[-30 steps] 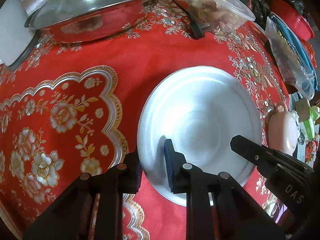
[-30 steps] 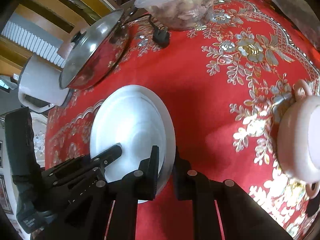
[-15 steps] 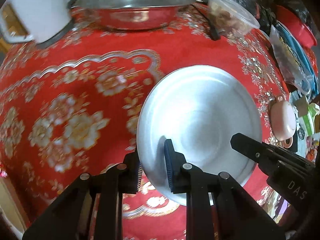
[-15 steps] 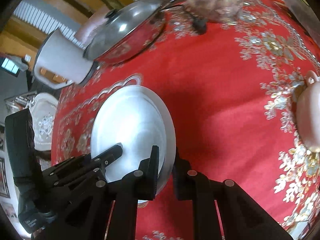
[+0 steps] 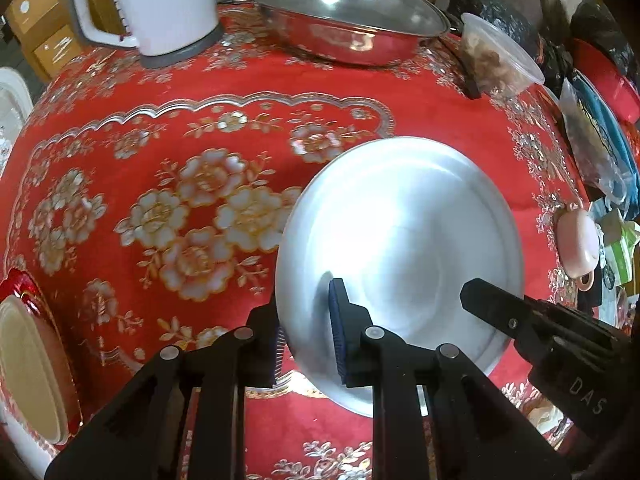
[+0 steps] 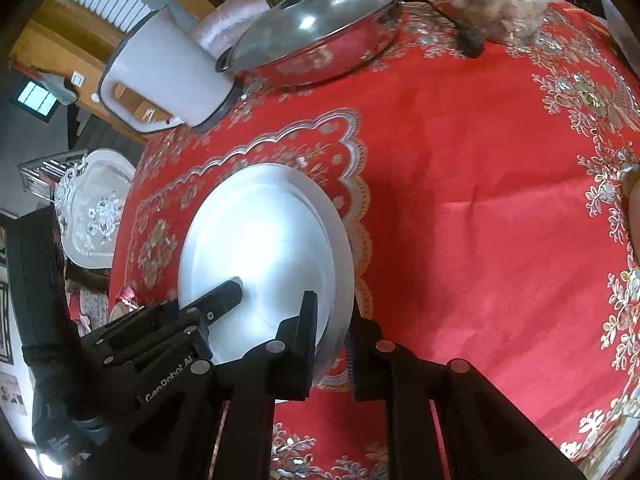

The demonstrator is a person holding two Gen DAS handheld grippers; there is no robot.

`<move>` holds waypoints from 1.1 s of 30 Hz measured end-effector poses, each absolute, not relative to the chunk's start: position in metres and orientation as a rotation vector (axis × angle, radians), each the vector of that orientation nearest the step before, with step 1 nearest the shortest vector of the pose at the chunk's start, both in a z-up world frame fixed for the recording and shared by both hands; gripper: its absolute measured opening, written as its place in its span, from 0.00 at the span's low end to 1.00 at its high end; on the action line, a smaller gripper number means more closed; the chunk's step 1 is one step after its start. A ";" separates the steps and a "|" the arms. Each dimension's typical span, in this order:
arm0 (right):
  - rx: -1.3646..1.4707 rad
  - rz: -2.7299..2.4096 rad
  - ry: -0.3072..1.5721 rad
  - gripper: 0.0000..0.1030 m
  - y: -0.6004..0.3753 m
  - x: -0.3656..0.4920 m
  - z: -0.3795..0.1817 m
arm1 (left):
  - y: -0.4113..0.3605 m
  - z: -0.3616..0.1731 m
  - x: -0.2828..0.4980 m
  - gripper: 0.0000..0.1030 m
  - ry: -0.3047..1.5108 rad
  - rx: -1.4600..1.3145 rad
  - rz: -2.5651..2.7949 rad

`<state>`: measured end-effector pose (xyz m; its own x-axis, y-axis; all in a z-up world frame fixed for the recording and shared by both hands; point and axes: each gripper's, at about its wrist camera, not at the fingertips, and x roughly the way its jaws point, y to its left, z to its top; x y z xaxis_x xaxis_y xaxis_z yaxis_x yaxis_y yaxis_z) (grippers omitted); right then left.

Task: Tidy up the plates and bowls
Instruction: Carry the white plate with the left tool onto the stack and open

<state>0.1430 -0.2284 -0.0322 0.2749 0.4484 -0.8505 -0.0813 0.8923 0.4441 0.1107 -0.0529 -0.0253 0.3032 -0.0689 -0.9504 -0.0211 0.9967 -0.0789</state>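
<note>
Item under handling: one round silver-white metal plate [image 5: 404, 256], held clear above the red floral tablecloth [image 5: 168, 184], approx level.

Left gripper [image 5: 308, 344]: jaws narrow, clamped across the plate's near-left rim, one finger under the edge, blue-padded finger on the upper face. Right gripper [image 6: 330, 344]: likewise narrow, pinching the opposite rim; in its own view the rim sits between the two fingers. Judged reason for two-point hold: plate is wide, thin and slick, so one edge grip alone would let it tip or slide. Opposed grips keep it flat.

Count of task ware visible: 1 metal plate in hand; 1 pink lidded bowl w/ small handles [image 5: 578, 240] on the cloth to the right, well apart from the plate; 1 beige plate w/ red rim [image 5: 32, 364] at far left edge, partly cut off, possibly the stacking spot, cannot confirm.

Other items, 1 each: white electric kettle [image 5: 160, 4], lidded steel pan [image 5: 344, 20], clear plastic food tub [image 5: 500, 60], all at the far edge, not in the carry path.
</note>
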 end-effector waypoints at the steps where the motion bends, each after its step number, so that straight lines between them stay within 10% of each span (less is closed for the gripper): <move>1: 0.337 0.367 1.247 0.13 -0.226 0.142 -0.031 | -0.049 -0.025 0.108 0.17 1.261 -0.086 -0.029; 33: 0.130 0.604 1.258 0.17 -0.061 0.100 -0.010 | 0.100 -0.001 0.042 0.18 1.190 -0.186 0.186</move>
